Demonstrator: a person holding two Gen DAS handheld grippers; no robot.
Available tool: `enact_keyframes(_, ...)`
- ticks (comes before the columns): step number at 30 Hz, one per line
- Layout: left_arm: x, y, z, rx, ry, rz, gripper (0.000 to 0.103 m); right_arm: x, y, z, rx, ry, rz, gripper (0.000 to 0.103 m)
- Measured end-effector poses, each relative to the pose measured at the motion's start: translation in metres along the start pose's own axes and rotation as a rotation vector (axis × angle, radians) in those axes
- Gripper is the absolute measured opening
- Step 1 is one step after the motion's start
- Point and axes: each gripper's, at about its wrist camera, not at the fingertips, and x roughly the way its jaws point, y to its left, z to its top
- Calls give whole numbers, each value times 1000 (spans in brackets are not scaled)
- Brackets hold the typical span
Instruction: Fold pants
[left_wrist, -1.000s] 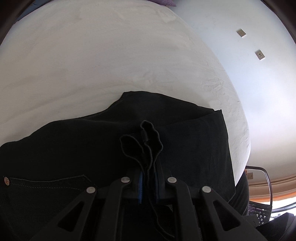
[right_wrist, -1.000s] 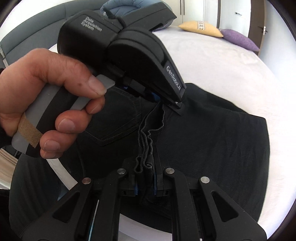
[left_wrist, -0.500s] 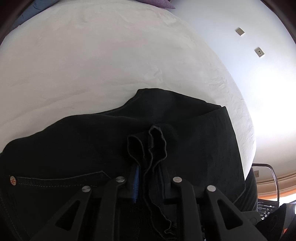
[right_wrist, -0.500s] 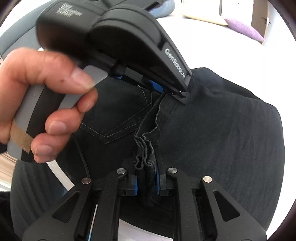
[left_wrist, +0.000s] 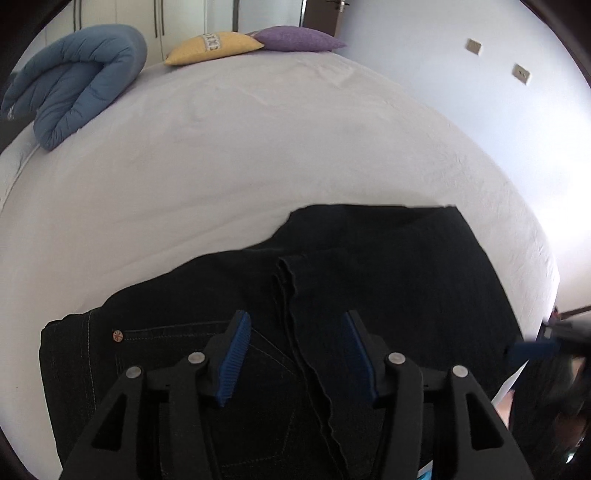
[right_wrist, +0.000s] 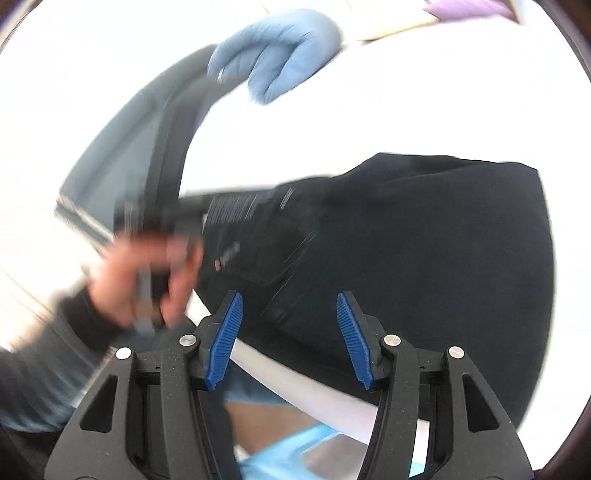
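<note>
Both grippers, left gripper and right gripper, had let go of the hem they pinched a second earlier; jaws stood wide, empty. Black pants lay folded near the bed's front edge (fold apparently finished).

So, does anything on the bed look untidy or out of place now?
Only a small thing: on the folded black pants, the hem edges lie loosely bunched and wavy across the top layer, not aligned with any outer edge. Both the left hand-held gripper and the right hand-held gripper are open. The bed sheet looks smooth.
</note>
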Motion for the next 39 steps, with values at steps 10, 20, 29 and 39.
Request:
enact_keyframes(10, 42, -30, -39, 15, 129, 88, 72, -31, -158, 116, 316, -50, 179, 52)
enact_keyframes(20, 52, -37, -37, 30, 132, 102, 73, 8, -183, 77, 331, 29, 185, 50)
enact_keyframes(29, 47, -35, -41, 25, 124, 100, 73, 5, -92, -21, 167, 168, 182, 50)
enact_keyframes(39, 42, -33, -42, 6, 100, 93, 73, -15, -50, -83, 155, 272, 113, 52)
